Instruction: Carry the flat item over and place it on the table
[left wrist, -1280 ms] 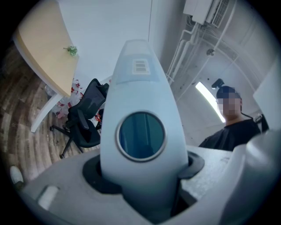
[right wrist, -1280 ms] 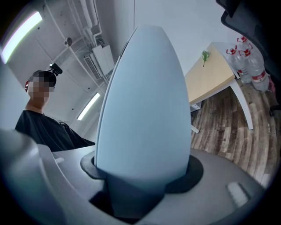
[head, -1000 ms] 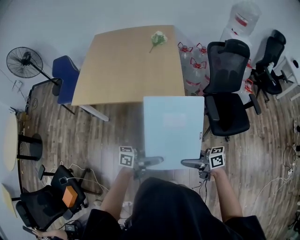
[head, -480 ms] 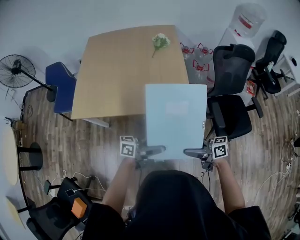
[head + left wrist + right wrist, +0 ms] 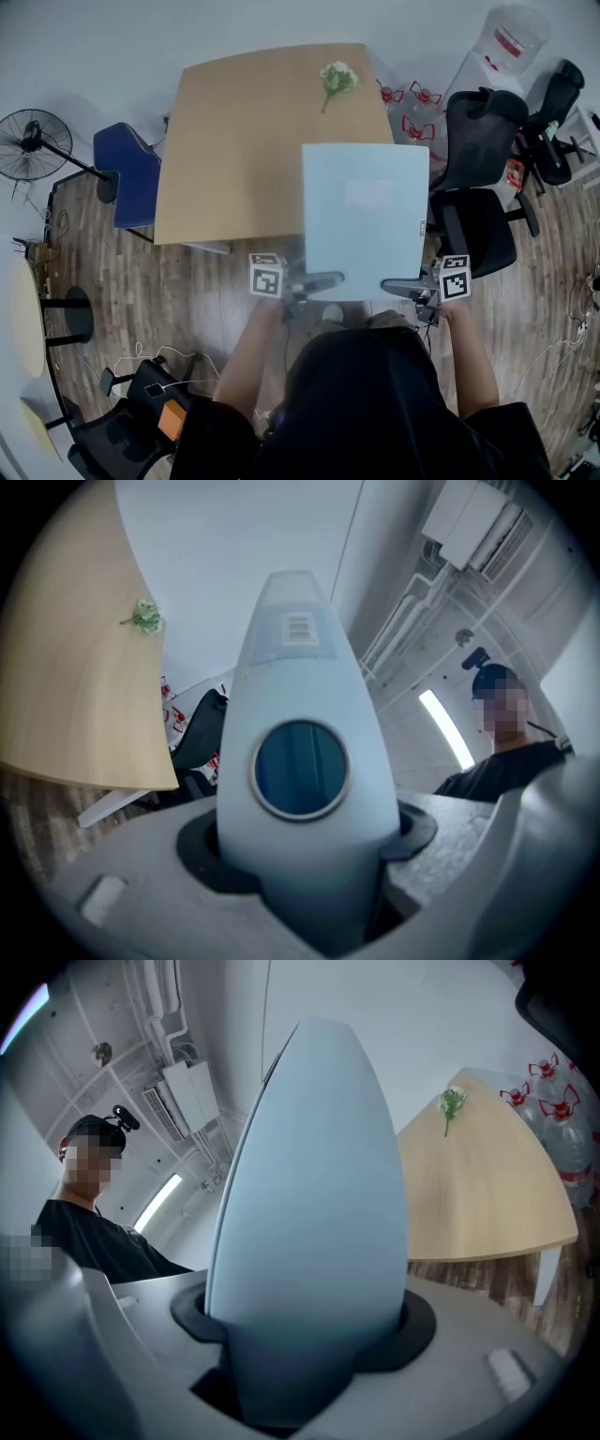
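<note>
The flat item [image 5: 366, 220] is a pale blue rectangular panel with a faint label, held level in front of me. In the head view it overlaps the near right corner of the light wooden table [image 5: 244, 141]. My left gripper [image 5: 314, 281] is shut on its near edge at the left, my right gripper [image 5: 403, 283] on the same edge at the right. In the left gripper view the panel [image 5: 298, 761] rises from between the jaws and shows a round dark inset. In the right gripper view its plain side [image 5: 314, 1213] fills the middle. A small flower sprig [image 5: 336, 80] lies on the table's far side.
A blue chair [image 5: 131, 173] stands at the table's left, with a floor fan [image 5: 33, 150] beyond it. Black office chairs [image 5: 478, 187] and water bottles [image 5: 417, 112] crowd the right side. Another chair carrying an orange object [image 5: 171, 420] is at my lower left, among cables on the wooden floor.
Panel and both grippers have moved forward together: a second ago the panel's far edge stood at the table's near edge, now it covers the near right corner. Both grips are unchanged.
</note>
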`<state>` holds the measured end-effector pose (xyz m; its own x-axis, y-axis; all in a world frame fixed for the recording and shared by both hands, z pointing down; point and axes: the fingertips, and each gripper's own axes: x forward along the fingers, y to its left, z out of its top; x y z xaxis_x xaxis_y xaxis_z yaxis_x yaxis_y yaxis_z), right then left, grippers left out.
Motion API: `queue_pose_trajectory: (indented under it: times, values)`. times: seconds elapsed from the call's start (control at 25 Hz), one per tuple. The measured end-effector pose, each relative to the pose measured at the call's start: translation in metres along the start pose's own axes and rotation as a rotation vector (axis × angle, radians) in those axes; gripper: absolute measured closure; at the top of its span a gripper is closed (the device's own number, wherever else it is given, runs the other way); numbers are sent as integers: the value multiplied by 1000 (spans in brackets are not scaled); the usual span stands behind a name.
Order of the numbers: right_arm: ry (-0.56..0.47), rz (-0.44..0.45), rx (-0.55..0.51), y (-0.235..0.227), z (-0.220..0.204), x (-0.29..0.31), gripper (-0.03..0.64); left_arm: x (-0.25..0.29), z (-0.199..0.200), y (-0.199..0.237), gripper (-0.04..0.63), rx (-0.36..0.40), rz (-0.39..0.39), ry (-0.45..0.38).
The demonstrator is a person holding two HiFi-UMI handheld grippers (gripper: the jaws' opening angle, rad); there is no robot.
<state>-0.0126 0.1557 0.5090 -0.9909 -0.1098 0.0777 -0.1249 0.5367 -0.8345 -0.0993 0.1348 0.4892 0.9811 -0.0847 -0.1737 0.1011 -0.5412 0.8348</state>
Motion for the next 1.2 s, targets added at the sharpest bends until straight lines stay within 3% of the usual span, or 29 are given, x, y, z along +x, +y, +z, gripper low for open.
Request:
queue_pose_trajectory:
  times: [0.6,1.2]
  values:
    - [34,69,-55,-46,81,35,293,-18,83,37,268,84,86,-64]
    - [42,103,52,-144,175,3,291,36,166,133,268,-13,165,-90]
